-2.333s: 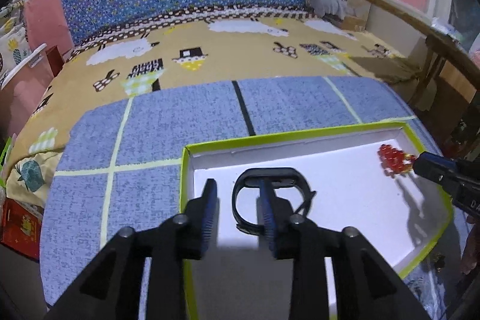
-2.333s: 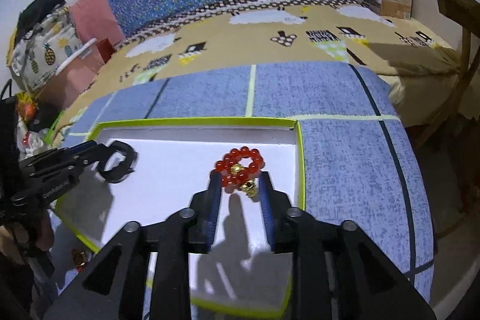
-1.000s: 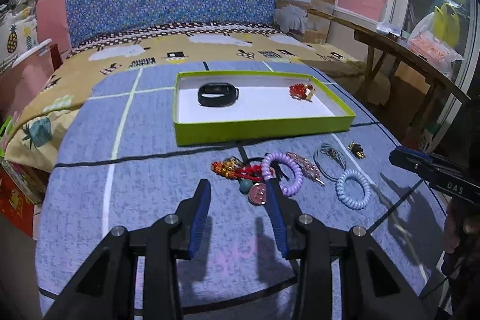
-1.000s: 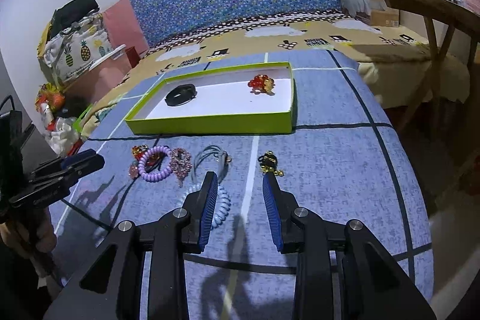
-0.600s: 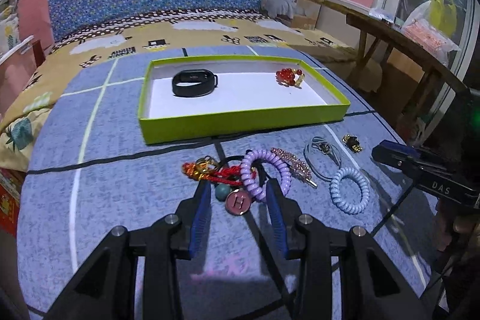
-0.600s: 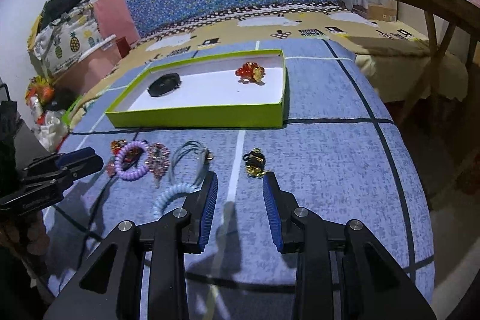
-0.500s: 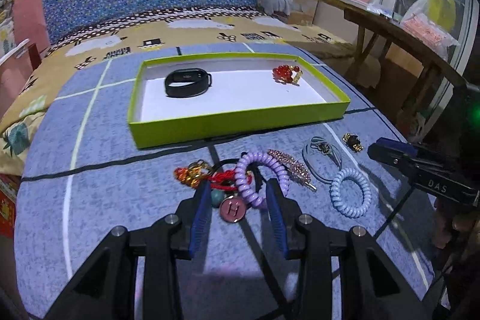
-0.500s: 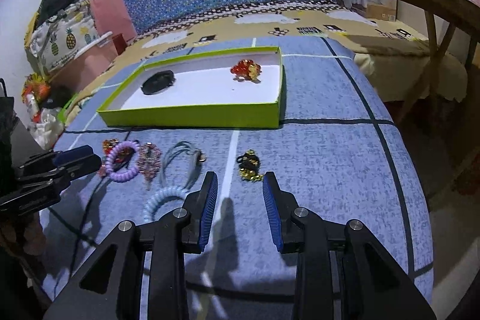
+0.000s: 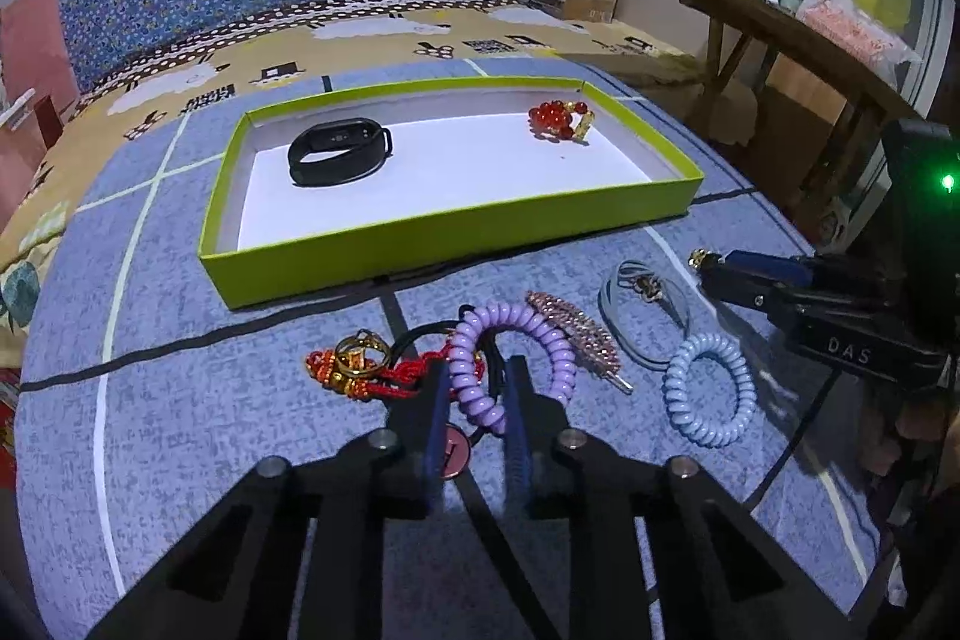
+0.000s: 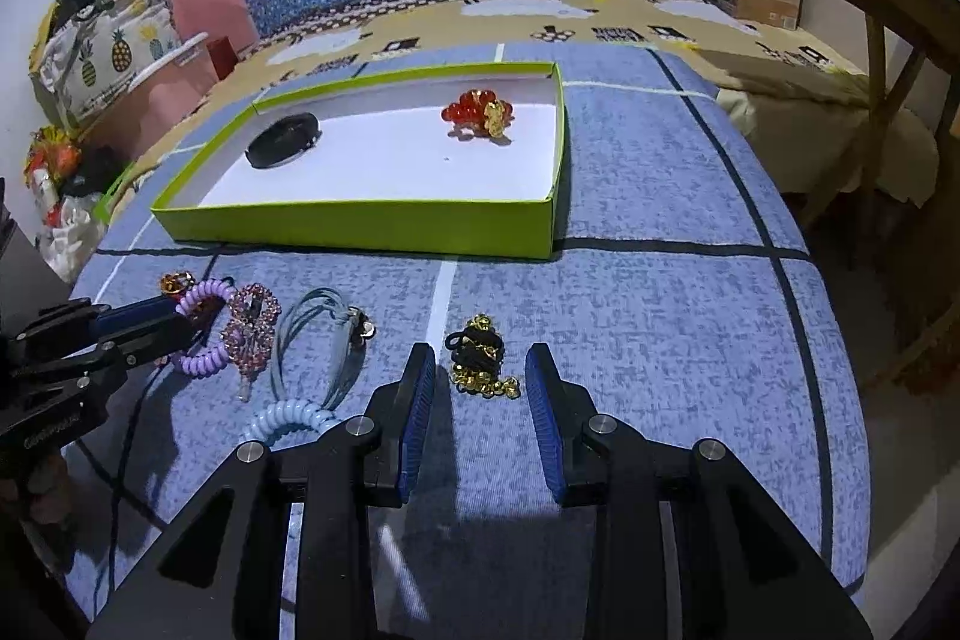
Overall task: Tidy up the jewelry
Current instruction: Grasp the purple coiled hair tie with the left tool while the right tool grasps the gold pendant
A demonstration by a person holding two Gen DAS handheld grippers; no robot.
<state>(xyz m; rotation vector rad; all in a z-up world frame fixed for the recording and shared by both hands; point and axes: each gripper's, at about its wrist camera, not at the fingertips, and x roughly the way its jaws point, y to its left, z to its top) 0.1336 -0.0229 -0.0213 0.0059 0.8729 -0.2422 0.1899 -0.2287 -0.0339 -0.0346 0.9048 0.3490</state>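
Nearest to us, our left gripper (image 9: 476, 400) is down on the blue patchwork cloth (image 9: 180, 430) with its fingers apart, straddling the near arc of the lilac spiral hair tie (image 9: 510, 361); the pads look close to the coil, but we see no squeeze yet. Our right gripper (image 10: 480, 385) likewise has its fingers spread, bracketing the small black-and-gold beaded trinket (image 10: 480, 355) without touching it. We judge the step in hand to be a paired pickup of the next two loose pieces. Beside the lilac tie lie a red-and-gold knotted charm (image 9: 354, 370), a pink rhinestone hair clip (image 9: 576, 328), a grey cord bracelet (image 9: 642, 304) and a pale-blue spiral hair tie (image 9: 708, 397). Farther off, the lime-green shallow box (image 9: 456, 244) already holds a black fitness band (image 9: 339, 151) and a red bead bracelet (image 9: 558, 119). Next move, in our judgement: close both grippers, lift clear of the box wall, and carry to the bare white floor between those two. The tangled red cord may drag along with the tie.
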